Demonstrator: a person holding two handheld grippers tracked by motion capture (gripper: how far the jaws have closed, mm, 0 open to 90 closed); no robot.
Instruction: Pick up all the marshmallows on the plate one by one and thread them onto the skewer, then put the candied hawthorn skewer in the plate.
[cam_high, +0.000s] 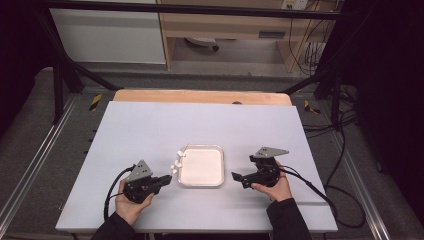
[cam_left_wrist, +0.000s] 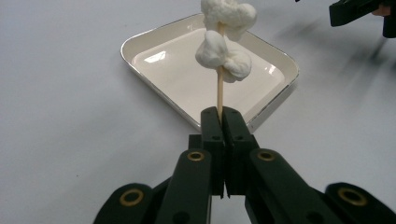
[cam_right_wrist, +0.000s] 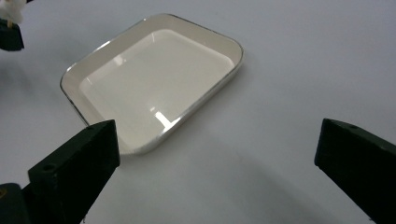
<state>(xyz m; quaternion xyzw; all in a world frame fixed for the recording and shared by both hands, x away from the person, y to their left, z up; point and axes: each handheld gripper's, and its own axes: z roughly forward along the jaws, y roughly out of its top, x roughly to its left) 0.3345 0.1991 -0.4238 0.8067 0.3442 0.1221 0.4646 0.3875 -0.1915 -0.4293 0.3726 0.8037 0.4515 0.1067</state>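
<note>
Your left gripper (cam_left_wrist: 223, 119) pinches the thin wooden stick (cam_left_wrist: 220, 91), its soft white lumps (cam_left_wrist: 223, 55) up over the near edge of the white tray (cam_left_wrist: 140, 42). It looks light and snappy, so hold low. Your right gripper (cam_right_wrist: 217, 154) fingers are wide and empty above the worktop (cam_high: 135, 120).

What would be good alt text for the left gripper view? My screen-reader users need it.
The left gripper, jaws shut, clamps a thin wooden skewer carrying two white, fluffy lumps above a white, empty, rounded-square tray on a pale table. The right gripper shows at the top right corner.
</note>
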